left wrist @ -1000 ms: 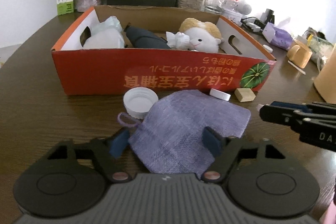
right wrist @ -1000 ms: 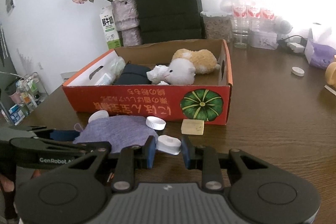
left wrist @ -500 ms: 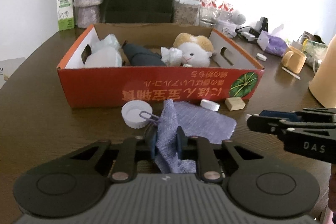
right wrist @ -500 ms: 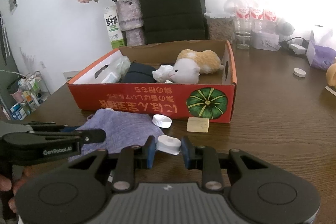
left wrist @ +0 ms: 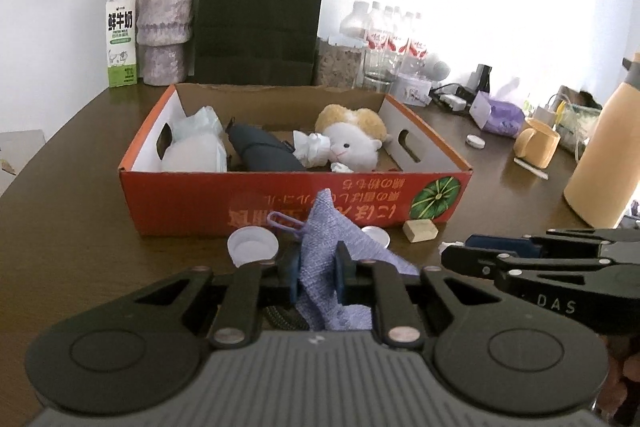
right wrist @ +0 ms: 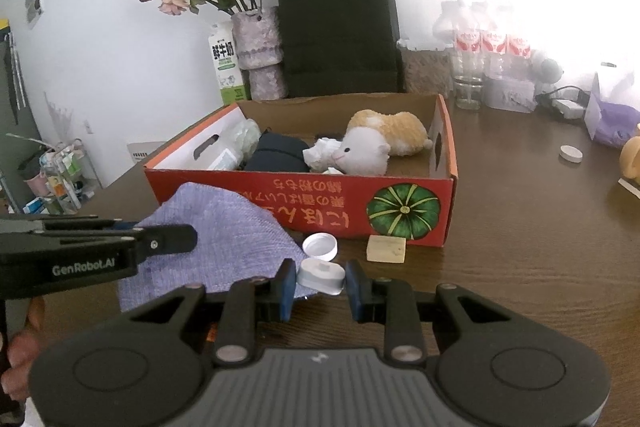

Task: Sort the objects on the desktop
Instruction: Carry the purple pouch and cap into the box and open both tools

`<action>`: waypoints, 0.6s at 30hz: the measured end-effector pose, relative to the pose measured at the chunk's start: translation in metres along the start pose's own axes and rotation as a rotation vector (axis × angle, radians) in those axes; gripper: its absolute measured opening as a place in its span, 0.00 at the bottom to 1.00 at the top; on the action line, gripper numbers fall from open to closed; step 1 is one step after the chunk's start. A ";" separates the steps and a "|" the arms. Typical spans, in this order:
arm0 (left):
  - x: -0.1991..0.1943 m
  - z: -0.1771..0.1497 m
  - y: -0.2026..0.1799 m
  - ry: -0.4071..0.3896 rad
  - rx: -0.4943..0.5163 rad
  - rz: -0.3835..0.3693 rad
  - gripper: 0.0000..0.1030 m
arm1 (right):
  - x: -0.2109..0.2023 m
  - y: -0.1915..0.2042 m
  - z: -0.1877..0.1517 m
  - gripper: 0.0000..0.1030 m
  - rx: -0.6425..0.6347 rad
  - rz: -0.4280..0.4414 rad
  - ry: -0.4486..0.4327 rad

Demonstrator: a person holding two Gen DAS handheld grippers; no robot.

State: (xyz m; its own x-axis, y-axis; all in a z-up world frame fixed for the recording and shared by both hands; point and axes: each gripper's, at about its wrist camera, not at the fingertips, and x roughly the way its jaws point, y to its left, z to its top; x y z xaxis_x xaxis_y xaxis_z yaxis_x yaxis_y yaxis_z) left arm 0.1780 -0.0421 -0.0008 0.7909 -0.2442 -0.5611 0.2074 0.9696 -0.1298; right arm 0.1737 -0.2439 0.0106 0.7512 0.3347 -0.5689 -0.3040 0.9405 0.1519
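Note:
A purple woven cloth (left wrist: 320,223) hangs bunched between the pads of my left gripper (left wrist: 318,267), which is shut on it and holds it above the table, in front of the red cardboard box (left wrist: 280,203). In the right wrist view the cloth (right wrist: 224,223) drapes from the left gripper (right wrist: 168,241) at the left. My right gripper (right wrist: 320,285) is shut on a small white cap-like piece (right wrist: 320,273), low over the table. The box (right wrist: 320,199) holds a plush toy (right wrist: 368,151), a dark pouch and white packets.
A white lid (left wrist: 252,247), a white cap (right wrist: 320,246) and a tan block (right wrist: 386,249) lie by the box front. A yellow flask (left wrist: 600,155), a mug (left wrist: 536,147) and a purple tissue pack stand at the right. A black bag, a vase, a milk carton and bottles line the back.
My left gripper closed on the purple cloth and rose, so the cloth went from lying flat to hanging bunched off the table. The right gripper kept its hold and barely moved.

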 end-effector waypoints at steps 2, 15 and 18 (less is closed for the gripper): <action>-0.004 0.003 0.001 -0.010 -0.002 -0.006 0.14 | -0.002 0.001 0.001 0.25 -0.004 0.000 -0.006; -0.021 0.042 0.002 -0.112 0.012 -0.090 0.12 | -0.010 0.010 0.029 0.25 -0.041 0.004 -0.091; -0.021 0.056 0.001 -0.146 0.019 -0.110 0.12 | -0.009 0.010 0.040 0.25 -0.048 0.004 -0.118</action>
State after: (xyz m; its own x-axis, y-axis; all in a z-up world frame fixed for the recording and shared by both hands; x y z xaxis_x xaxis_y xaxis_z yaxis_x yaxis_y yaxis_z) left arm 0.1935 -0.0369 0.0566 0.8377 -0.3495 -0.4197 0.3068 0.9369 -0.1678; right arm 0.1874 -0.2350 0.0497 0.8127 0.3457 -0.4690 -0.3326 0.9362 0.1137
